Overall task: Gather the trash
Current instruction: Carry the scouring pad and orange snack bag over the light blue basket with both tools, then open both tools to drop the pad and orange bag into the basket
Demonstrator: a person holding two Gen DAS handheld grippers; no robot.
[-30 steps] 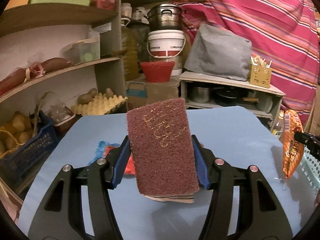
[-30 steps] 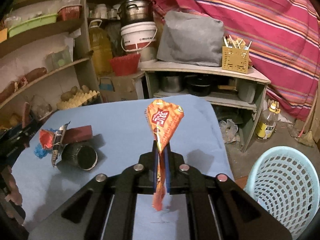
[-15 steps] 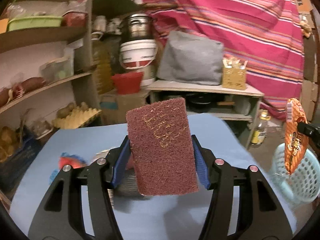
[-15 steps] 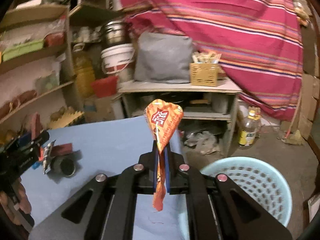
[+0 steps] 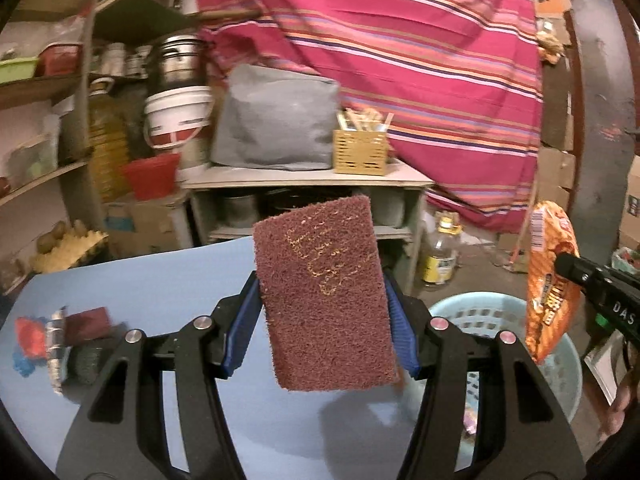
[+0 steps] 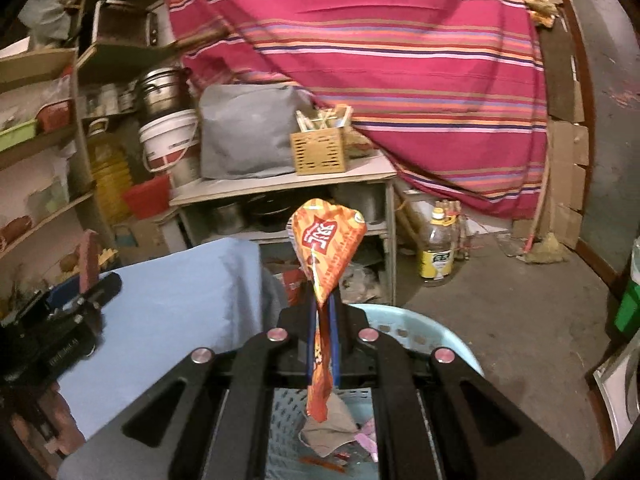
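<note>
Above the pale-blue basket (image 6: 416, 332), at about 6 o'clock in my right wrist view, my right claw (image 6: 322, 344) is pinched tight on an orange snack wrapper (image 6: 326, 248), its long axis running upright, the puffed top toward 12 o'clock and the tail dangling into the basket's mouth among scraps already inside. My left claw (image 5: 322, 304) grips a maroon scouring pad (image 5: 326, 300) by its two long edges, half-spread around it, the pad standing on end and tilted slightly toward 11 o'clock. From the left view the basket (image 5: 480, 312) lies at 4 o'clock, beyond the blue surface (image 5: 160, 280); the pad sits over the surface edge rather than the basket, so I judge the right claw the nearer and the likelier to drop first. The wrapper (image 5: 550, 280) hangs at 3 o'clock of the pad, well apart. More litter, a can (image 5: 86, 362) and crumpled wrappers (image 5: 30, 340), waits on the surface at 9 o'clock. Releasing the wrapper should land it inside; the pad needs carrying further toward 4 o'clock.
</note>
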